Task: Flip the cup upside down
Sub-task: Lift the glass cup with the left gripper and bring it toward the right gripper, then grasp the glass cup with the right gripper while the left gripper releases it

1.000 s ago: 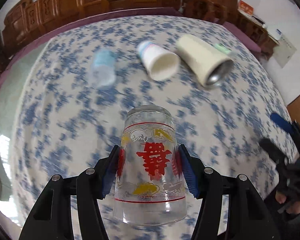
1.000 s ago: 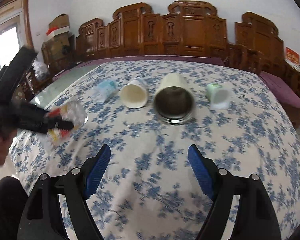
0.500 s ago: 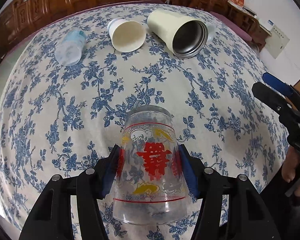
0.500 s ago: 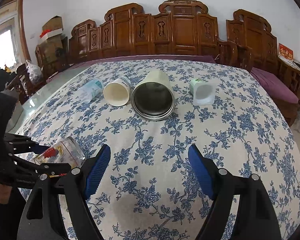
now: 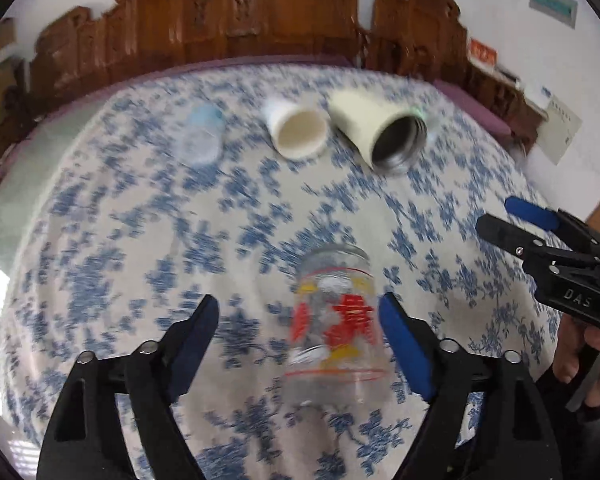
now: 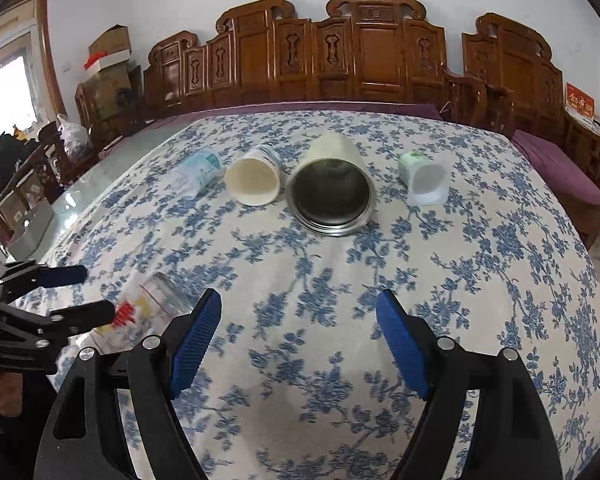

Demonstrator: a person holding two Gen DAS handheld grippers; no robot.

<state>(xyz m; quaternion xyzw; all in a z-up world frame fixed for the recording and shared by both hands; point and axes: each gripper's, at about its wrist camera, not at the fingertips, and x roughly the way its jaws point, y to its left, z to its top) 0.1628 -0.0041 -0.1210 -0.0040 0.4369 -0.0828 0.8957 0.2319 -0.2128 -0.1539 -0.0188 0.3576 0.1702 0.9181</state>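
Printed glass cup (image 5: 336, 324) upside down on the desk (image 5: 120, 240), empty, between spread jaws of left hand-held gripper (image 5: 300, 320), unheld. Right hand-held gripper (image 6: 298, 330) wide open, grasping nothing. Beyond: paper cup (image 6: 254, 182), steel-lined tumbler (image 6: 332, 188) on sides, empty.

The letters "DAS" are printed in pale grey on the black body of the right gripper (image 5: 512, 226), seen to the right of the glass cup (image 5: 334, 320). A big red Chinese sign is painted on the cup, too blurred to be read. Gold marks are seen on a red card (image 6: 579, 105) far right of the cup, too small to be read.
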